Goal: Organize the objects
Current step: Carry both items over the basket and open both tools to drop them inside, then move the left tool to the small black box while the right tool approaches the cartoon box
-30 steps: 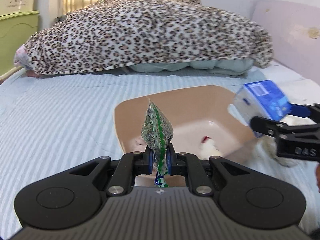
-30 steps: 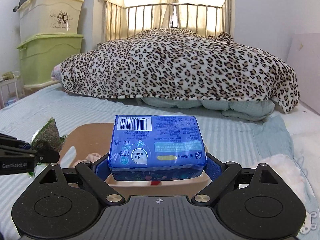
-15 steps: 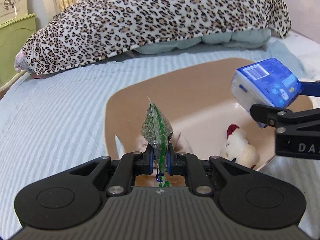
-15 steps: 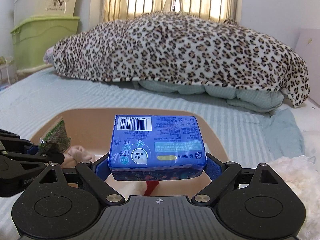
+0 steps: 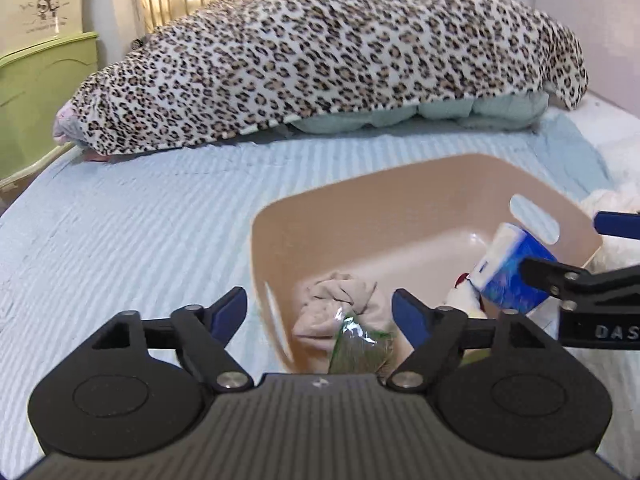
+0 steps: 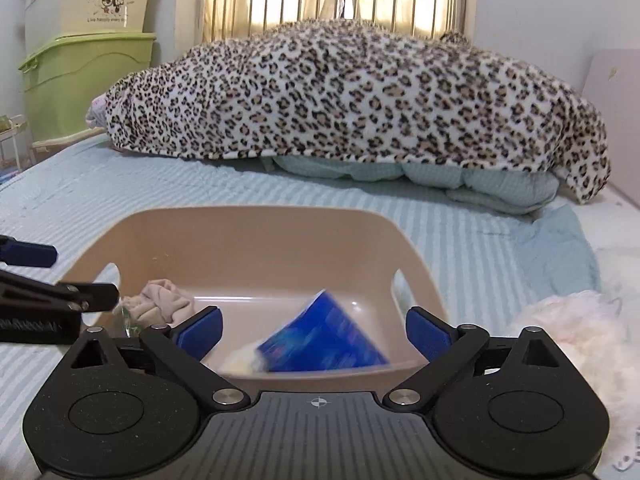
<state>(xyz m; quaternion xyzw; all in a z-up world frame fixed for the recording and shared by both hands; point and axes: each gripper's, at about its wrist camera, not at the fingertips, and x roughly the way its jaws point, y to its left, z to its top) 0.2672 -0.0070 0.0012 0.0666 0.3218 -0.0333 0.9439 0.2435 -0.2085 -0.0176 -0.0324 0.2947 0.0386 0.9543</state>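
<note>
A tan plastic bin (image 5: 400,204) (image 6: 248,232) sits on the striped bed. My left gripper (image 5: 320,308) is open above its near left corner. The green snack packet (image 5: 360,348) lies below it on a beige cloth (image 5: 340,296). My right gripper (image 6: 314,328) is open over the bin's near rim. The blue tissue pack (image 6: 324,344) is tilted and blurred inside the bin, free of the jaws. In the left wrist view the pack (image 5: 508,276) is beside the right gripper's finger, next to a white plush toy (image 5: 460,300).
A leopard-print blanket (image 5: 340,64) (image 6: 360,96) is heaped across the far bed. A white fluffy thing (image 6: 572,328) lies right of the bin. Green and cream storage boxes (image 6: 84,60) stand at the left. A barred headboard (image 6: 340,0) is behind.
Both grippers opened over the bin. The green packet dropped from the left jaws onto the cloth, and the blue pack fell from the right jaws into the bin.
</note>
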